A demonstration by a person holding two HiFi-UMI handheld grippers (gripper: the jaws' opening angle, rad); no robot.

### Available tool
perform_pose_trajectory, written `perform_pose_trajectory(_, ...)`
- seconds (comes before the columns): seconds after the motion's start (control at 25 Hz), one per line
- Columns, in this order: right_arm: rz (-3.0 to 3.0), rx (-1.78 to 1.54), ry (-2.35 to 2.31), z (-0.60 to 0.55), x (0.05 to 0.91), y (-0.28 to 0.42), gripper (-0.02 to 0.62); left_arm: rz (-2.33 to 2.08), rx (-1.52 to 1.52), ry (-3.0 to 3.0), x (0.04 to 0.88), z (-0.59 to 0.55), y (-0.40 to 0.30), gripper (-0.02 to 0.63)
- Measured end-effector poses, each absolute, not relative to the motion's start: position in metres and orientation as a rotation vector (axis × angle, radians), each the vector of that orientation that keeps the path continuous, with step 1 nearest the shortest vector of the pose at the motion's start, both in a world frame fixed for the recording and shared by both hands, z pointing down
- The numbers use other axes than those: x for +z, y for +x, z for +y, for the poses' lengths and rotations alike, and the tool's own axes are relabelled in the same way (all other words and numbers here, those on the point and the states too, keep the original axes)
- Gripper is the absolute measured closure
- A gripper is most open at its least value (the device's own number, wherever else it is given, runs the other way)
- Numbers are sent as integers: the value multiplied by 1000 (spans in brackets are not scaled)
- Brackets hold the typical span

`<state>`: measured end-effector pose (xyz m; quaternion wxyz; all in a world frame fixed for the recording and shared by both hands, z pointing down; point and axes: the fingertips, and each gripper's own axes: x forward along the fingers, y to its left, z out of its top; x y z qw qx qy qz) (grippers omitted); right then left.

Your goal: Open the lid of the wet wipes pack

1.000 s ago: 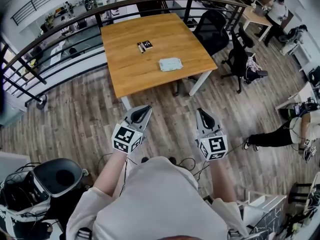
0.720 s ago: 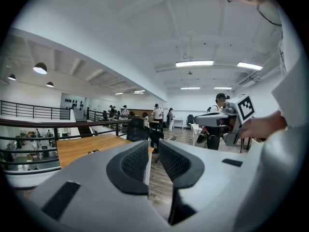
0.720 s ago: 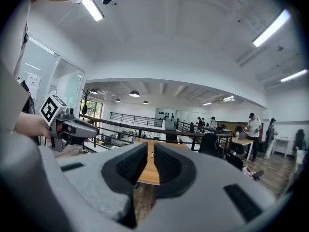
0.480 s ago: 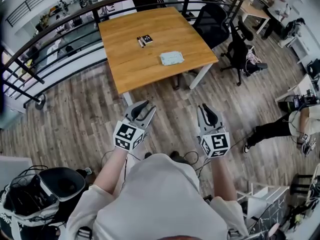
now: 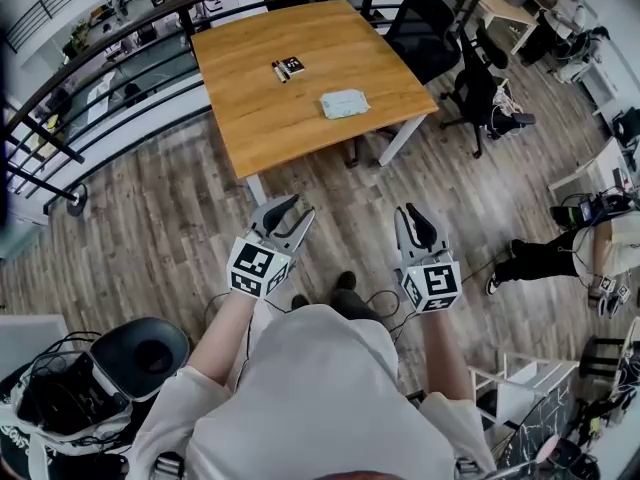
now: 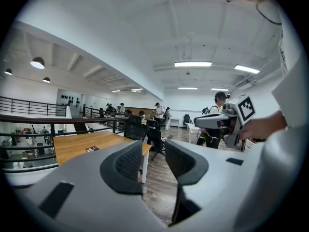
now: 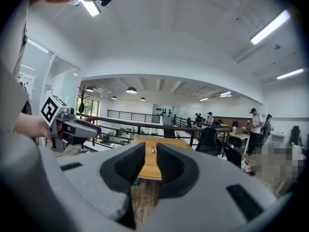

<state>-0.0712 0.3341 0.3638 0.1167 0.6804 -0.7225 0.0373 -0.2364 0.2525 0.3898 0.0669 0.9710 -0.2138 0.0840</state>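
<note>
Ahead, find wet wipes pack [image 5: 342, 103] crosswise on table [image 5: 260, 118], well apart from both grippers. Note jaws: left gripper [image 5: 290, 208] opening, right gripper [image 5: 415, 216] narrowly apart, both empty.

**Table** [image 5: 260, 118]: one; light wooden top, roughly square, on white legs. It stands on a wood-plank floor [image 5: 150, 238].

Contents of the top, in two groups lying well apart:
1. **Wipes pack** [image 5: 343, 103]: pale and flat, in the near right part of the top, clear of both edges. Its lid is too small to make out.
2. **Black item** [image 5: 292, 65]: small, with a white patch, toward the far middle. A slim dark stick [image 5: 280, 71] lies just beside it, on its left.
</note>
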Motion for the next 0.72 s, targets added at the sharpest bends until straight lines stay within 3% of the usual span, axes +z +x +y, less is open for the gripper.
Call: perform_pose_trajectory(0.72, -2201, 140, 1869, 235, 408, 25, 537, -757, 320, 2882, 423, 172, -146, 460)
